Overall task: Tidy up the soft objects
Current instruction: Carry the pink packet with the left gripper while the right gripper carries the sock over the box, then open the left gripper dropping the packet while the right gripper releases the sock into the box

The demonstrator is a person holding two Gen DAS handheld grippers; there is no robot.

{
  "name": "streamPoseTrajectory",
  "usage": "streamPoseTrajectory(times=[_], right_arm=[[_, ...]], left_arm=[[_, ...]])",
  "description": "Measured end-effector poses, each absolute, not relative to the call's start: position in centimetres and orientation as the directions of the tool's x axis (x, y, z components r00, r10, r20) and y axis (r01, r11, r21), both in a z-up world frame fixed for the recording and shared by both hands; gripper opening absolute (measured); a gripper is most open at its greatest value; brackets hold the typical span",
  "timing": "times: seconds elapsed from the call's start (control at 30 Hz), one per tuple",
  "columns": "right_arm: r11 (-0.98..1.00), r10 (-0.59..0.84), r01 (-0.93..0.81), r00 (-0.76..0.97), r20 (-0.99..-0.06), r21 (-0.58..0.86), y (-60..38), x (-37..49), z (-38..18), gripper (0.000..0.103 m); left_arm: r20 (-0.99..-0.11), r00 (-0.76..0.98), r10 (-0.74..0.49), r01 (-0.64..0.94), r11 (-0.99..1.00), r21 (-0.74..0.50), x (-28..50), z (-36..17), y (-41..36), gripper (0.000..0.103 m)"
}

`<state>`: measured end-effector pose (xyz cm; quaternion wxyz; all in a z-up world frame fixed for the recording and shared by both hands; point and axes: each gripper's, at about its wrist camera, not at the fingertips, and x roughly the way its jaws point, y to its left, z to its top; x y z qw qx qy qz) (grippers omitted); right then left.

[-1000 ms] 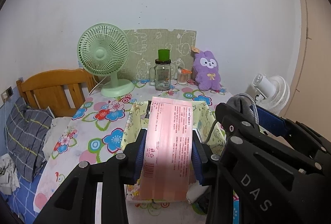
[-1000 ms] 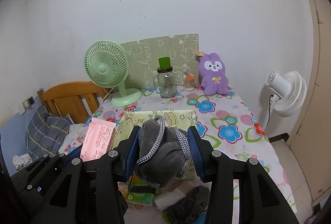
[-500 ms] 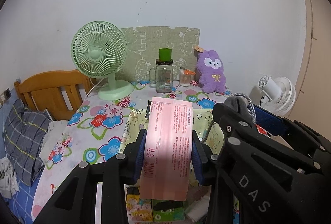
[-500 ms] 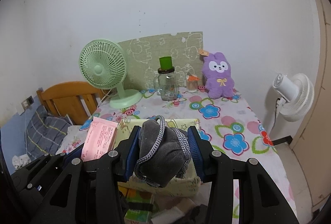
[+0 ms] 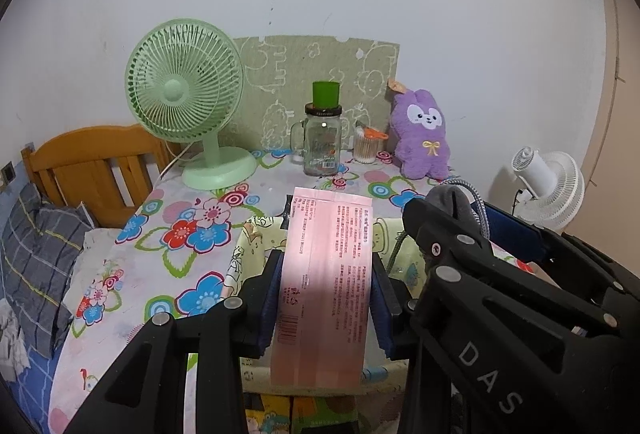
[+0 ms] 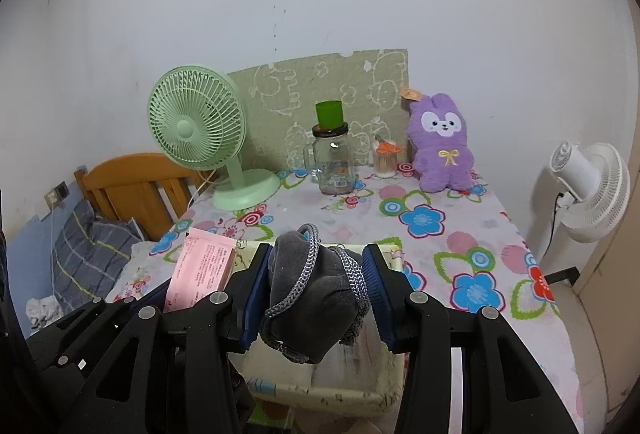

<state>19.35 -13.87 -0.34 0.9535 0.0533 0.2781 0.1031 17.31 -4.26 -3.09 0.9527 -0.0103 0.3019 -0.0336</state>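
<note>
Flowered bench (image 6: pixel 472 234) ahead, I hold both loads over the fabric bin (image 5: pixel 256 246) at 6 o'clock, left gripper (image 5: pixel 326 298) jaws clamped on the pink tissue pack (image 5: pixel 326 274), right gripper (image 6: pixel 316 294) jaws clamped on the grey knit bundle (image 6: pixel 312 298), neither dropped in yet.

Pink packet (image 5: pixel 326 286) between left tongs (image 5: pixel 325 304), above fabric bin (image 5: pixel 256 234).

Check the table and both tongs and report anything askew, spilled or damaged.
Nothing stands out. The green fan, glass jar and purple plush stand upright at the back. The left tongs grip a pink pack, the right tongs a grey bundle, both over the fabric bin.
</note>
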Motion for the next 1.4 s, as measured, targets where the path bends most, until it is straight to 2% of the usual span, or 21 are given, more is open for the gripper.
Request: streamPoseTrajectory(times=[0.3, 0.37, 0.4, 0.43, 0.67, 0.73, 0.77, 0.9, 0.97, 1.13, 1.4], right_arm=[[0.962, 0.271, -0.202, 0.801, -0.534, 0.186, -13.3, 22.1, -2.5, 0.049], [0.959, 0.279, -0.207, 0.794, -0.541, 0.191, -13.1, 22.6, -3.1, 0.049], [0.958, 0.283, -0.21, 0.792, -0.542, 0.193, -13.0, 22.8, -3.2, 0.049], [0.958, 0.285, -0.212, 0.79, -0.543, 0.194, -13.0, 22.9, -3.4, 0.049], [0.953, 0.302, -0.242, 0.781, -0.546, 0.181, -12.1, 23.8, -4.3, 0.051], [0.951, 0.309, -0.248, 0.775, -0.551, 0.185, -11.9, 24.0, -4.6, 0.057], [0.949, 0.315, -0.25, 0.768, -0.558, 0.191, -11.9, 24.1, -4.8, 0.064], [0.948, 0.317, -0.244, 0.765, -0.561, 0.203, -11.8, 24.3, -5.2, 0.073], [0.949, 0.316, -0.244, 0.765, -0.561, 0.201, -11.8, 24.2, -5.1, 0.082], [0.954, 0.299, -0.238, 0.786, -0.541, 0.18, -12.1, 23.5, -4.4, 0.089], [0.965, 0.262, -0.213, 0.806, -0.53, 0.153, -12.7, 21.8, -3.2, 0.093]], left_arm=[[-0.616, 0.785, -0.072, 0.044, 0.997, -0.06, 19.7, -5.2, -3.7, 0.043], [-0.618, 0.783, -0.071, 0.042, 0.997, -0.06, 19.9, -5.5, -3.6, 0.053], [-0.62, 0.782, -0.071, 0.042, 0.997, -0.062, 20.0, -5.7, -3.6, 0.064], [-0.62, 0.782, -0.073, 0.042, 0.997, -0.064, 20.1, -5.8, -3.5, 0.069], [-0.629, 0.775, -0.062, 0.031, 0.998, -0.06, 20.4, -6.6, -3.0, 0.074], [-0.633, 0.771, -0.064, 0.032, 0.998, -0.062, 20.4, -6.8, -2.9, 0.078], [-0.635, 0.771, -0.058, 0.028, 0.998, -0.058, 20.5, -6.9, -2.9, 0.078], [-0.642, 0.765, -0.057, 0.032, 0.998, -0.051, 20.6, -7.0, -2.9, 0.079], [-0.642, 0.765, -0.059, 0.032, 0.998, -0.054, 20.5, -7.0, -2.8, 0.081], [-0.628, 0.776, -0.061, 0.03, 0.998, -0.06, 20.1, -6.6, -2.8, 0.087], [-0.611, 0.789, -0.064, 0.04, 0.998, -0.053, 18.7, -5.5, -3.3, 0.092]])
